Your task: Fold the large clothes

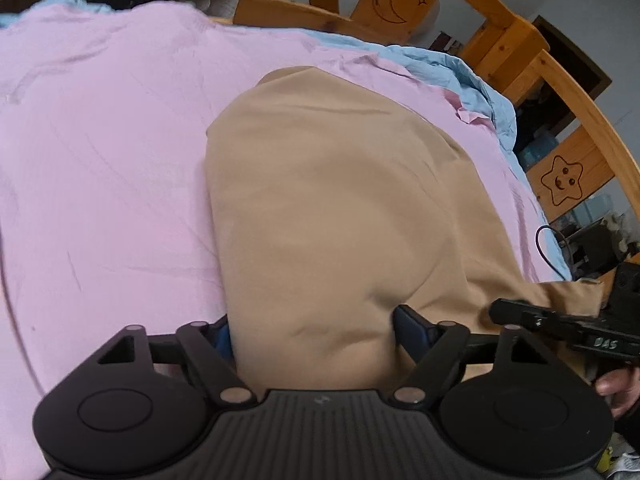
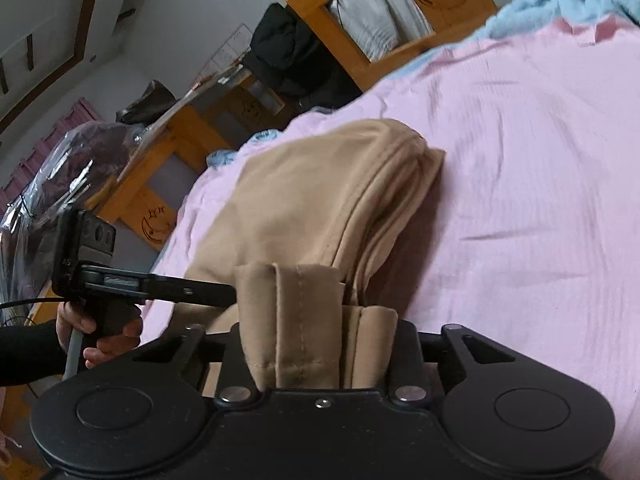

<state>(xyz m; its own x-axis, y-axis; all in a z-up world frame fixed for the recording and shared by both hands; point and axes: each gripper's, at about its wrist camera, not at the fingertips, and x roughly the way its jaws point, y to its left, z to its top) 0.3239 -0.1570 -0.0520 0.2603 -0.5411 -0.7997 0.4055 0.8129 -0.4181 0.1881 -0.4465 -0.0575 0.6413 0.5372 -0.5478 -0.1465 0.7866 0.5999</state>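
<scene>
Two blue-padded fingers of the left gripper (image 1: 312, 328) stand wide at lower centre of the left wrist view, a thick bulge of the tan garment (image 1: 340, 208) between them on the pink sheet (image 1: 100, 152); whether the pads press it I cannot tell. In the right wrist view, the right gripper (image 2: 320, 344) at lower centre has its jaws narrowed onto a bunched, stitched hem of the garment, which stretches toward the upper middle, with the left hand (image 2: 96, 332) at the left edge.
</scene>
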